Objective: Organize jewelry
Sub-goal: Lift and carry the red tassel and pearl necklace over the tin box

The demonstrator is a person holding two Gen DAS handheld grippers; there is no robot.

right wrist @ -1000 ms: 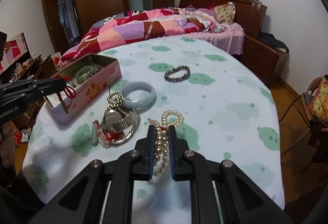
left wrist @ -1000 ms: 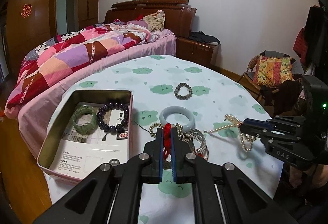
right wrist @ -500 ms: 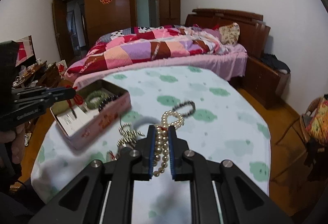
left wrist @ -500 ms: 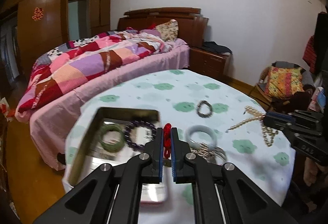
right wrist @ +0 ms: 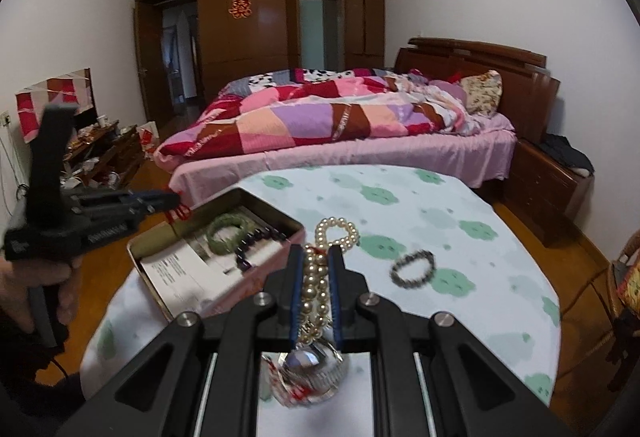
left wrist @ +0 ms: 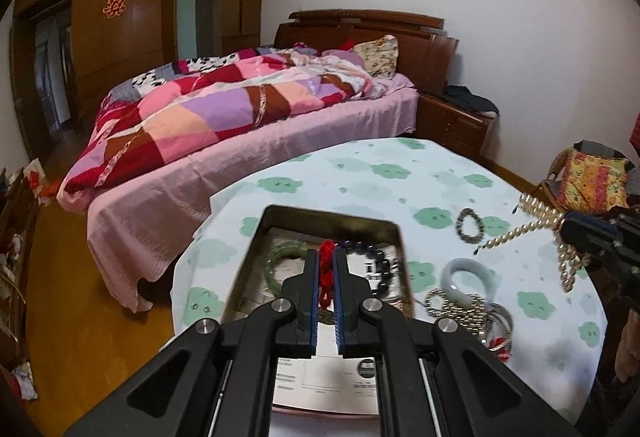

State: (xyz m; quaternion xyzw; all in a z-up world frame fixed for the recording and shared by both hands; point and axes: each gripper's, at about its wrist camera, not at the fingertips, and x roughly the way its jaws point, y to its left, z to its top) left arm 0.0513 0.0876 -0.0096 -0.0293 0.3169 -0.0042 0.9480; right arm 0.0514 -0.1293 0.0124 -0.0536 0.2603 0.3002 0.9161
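Observation:
My left gripper (left wrist: 326,257) is shut on a red cord piece (left wrist: 326,269) and hangs over the open metal tin (left wrist: 332,215). In the tin lie a green bangle (left wrist: 286,261) and a dark bead bracelet (left wrist: 380,273) on printed paper. My right gripper (right wrist: 316,255) is shut on a pearl necklace (right wrist: 336,235), lifted above the table; the same pearl necklace (left wrist: 536,225) dangles at the right of the left wrist view. On the cloth lie a pale jade bangle (left wrist: 466,279), a grey bead bracelet (right wrist: 412,269) and a metal watch (right wrist: 316,369).
The round table wears a white cloth with green blotches (left wrist: 440,177). A bed with a patchwork quilt (left wrist: 248,109) stands behind it, a nightstand (left wrist: 456,121) to the right. A person's hand (right wrist: 44,277) holds the left gripper at the table's left edge.
Both grippers moved left toward the tin. The left one now hangs over the tin with the red cord. The right one rose, lifting the pearl necklace off the cloth.

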